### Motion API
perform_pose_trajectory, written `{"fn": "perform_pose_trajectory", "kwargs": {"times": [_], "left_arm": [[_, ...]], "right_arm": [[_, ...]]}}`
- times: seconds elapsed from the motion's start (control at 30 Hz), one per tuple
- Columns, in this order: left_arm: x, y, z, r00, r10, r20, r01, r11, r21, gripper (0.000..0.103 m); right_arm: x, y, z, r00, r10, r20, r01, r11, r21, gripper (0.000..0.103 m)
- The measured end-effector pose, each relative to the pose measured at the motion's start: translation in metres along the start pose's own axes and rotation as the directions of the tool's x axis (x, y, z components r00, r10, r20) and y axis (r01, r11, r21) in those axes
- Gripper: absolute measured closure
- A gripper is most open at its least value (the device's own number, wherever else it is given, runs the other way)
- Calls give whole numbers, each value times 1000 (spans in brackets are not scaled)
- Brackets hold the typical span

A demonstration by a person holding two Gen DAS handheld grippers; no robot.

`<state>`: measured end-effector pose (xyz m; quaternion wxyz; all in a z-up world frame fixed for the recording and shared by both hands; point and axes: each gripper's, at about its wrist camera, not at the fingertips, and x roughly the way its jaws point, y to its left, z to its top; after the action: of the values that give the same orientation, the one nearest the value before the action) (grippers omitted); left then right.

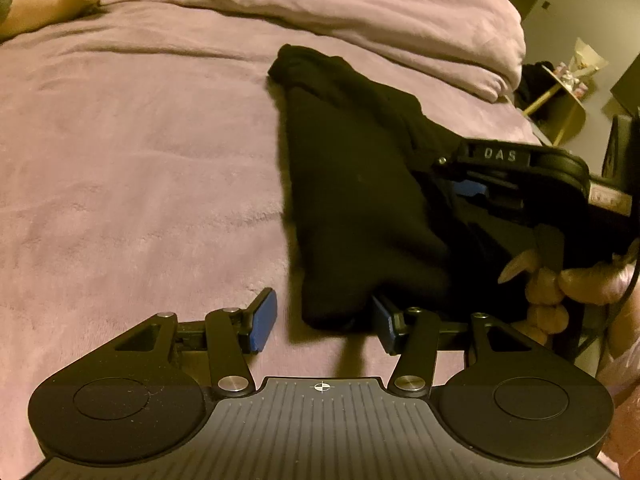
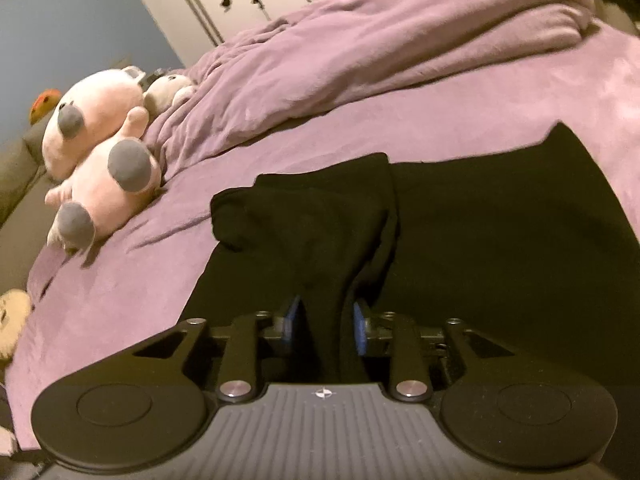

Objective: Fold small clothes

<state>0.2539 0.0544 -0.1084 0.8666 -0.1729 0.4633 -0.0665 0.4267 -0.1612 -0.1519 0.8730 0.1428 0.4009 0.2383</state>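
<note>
Two pink plush toys (image 2: 100, 168) near black garment (image 2: 460, 220), possibly trousers.

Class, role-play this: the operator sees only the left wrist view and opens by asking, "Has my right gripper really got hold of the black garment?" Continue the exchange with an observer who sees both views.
Observer: Yes. In the right wrist view the right gripper has a bunched fold of the black garment pinched between its blue pads.
Operator: What lies beyond it on that side?
Observer: A pink plush toy with grey patches lies on the purple bedspread, apart from the garment.
Operator: And my left gripper?
Observer: The left gripper is open; the garment's near end hangs by its right pad, ungripped.
</note>
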Motion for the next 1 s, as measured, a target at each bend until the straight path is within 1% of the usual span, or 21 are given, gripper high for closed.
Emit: {"fn": "perform_pose_trajectory", "kwargs": {"times": [0.03,0.07,0.1,0.17,0.23,0.27,0.33,0.4,0.43,0.5,0.53,0.57,0.6,0.63,0.7,0.77,0.8,0.83,0.9,0.93,1.0], "left_arm": [[0,-1,0,1000,3,-2,-3,1000,2,46],[-1,-1,0,1000,6,-3,-6,1000,0,46],[-1,-2,1,1000,8,-5,-8,1000,-6,46],[-5,-4,3,1000,3,-9,-3,1000,-17,46],[-12,-7,5,1000,-16,-2,16,1000,-14,46],[-16,-9,5,1000,-29,4,29,1000,-8,45],[-23,-14,6,999,-47,18,47,999,4,42],[-23,-21,6,998,-69,16,68,997,20,42],[-21,-24,6,997,-75,11,75,997,24,42],[-13,-29,5,997,-70,-12,70,997,16,42],[-9,-31,4,997,-77,-23,77,997,7,42],[-7,-31,4,996,-89,-30,89,996,-4,42],[-5,-32,4,995,-98,-33,98,995,-14,42],[-5,-31,4,994,-105,-33,105,994,-18,42],[-3,-32,5,995,-97,-35,96,995,-20,42],[0,-33,5,996,-80,-44,79,997,-21,42],[1,-34,6,996,-76,-48,75,997,-23,42],[2,-36,5,995,-79,-54,78,997,-23,42],[5,-42,5,995,-78,-70,77,997,-20,42],[6,-45,5,994,-74,-76,73,997,-12,42],[7,-52,4,994,-63,-86,64,998,7,42]], "right_arm": [[1,0,1,1000,9,-1,-9,1000,11,73],[2,2,1,1000,7,-1,-7,1000,5,77],[3,6,2,1000,-8,-2,8,1000,-18,86],[1,22,4,998,-62,12,63,992,-114,92],[-11,38,6,989,-116,89,133,966,-221,93],[-20,42,7,982,-135,133,165,955,-248,93],[-41,42,9,954,-191,230,252,927,-277,94],[-58,33,8,908,-283,310,375,878,-298,93],[-64,23,8,888,-325,324,420,860,-289,93],[-71,-7,11,872,-396,288,461,863,-208,92],[-71,-23,11,876,-414,248,461,871,-172,91],[-72,-38,11,887,-420,191,448,884,-136,88],[-76,-51,9,903,-402,150,417,904,-91,86],[-86,-61,5,923,-356,144,365,930,-42,84],[-106,-72,-5,953,-266,143,267,964,14,63],[-122,-79,-20,970,-198,142,193,980,51,54],[-124,-79,-25,974,-185,132,180,982,54,54],[-126,-79,-31,974,-193,118,189,981,49,54],[-125,-74,-41,972,-199,126,198,980,18,54],[-125,-71,-43,969,-209,132,212,977,-5,55],[-126,-64,-46,963,-234,135,241,970,-36,61]]}}
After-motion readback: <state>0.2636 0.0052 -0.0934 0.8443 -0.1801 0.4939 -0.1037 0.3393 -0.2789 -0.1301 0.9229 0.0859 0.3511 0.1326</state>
